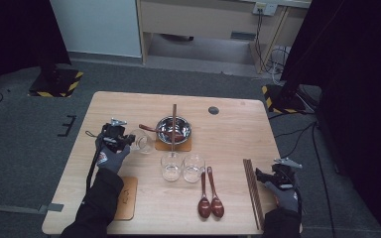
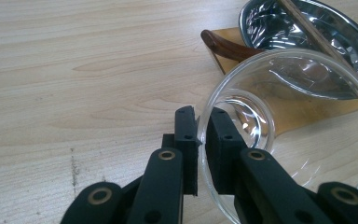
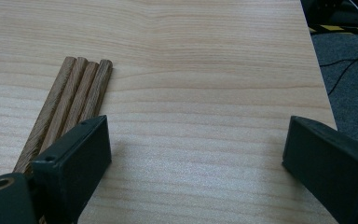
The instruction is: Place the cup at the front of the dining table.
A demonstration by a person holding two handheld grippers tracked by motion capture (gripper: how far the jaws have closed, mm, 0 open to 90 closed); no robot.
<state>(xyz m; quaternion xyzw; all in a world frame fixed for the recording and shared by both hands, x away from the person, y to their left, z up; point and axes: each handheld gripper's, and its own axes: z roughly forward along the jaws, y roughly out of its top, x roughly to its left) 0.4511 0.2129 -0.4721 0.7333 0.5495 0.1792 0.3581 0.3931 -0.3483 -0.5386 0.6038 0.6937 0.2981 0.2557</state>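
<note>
Clear glass point(image 2: 284, 135) tipped on its side, rim wall pinched between closed jaws of left tool point(image 1: 124, 140), one jaw inside, one outside. Mouth toward the tool camera, base pointing away toward steel bowl point(image 1: 173, 130) just beyond on its wooden coaster point(image 1: 187, 146). Long axis roughly level, running from tool toward bowl. Two more glasses point(image 1: 182, 167) upright, off to the inner side. Empty coaster point(image 1: 127, 197) back near the left forearm, probably the landing spot; needs righting first. Right tool point(image 1: 272, 177) wide open, gripping nothing, idle over desk point(image 1: 228, 124), chopsticks point(image 3: 70, 107) beside one jaw. Left hand far nearer.
</note>
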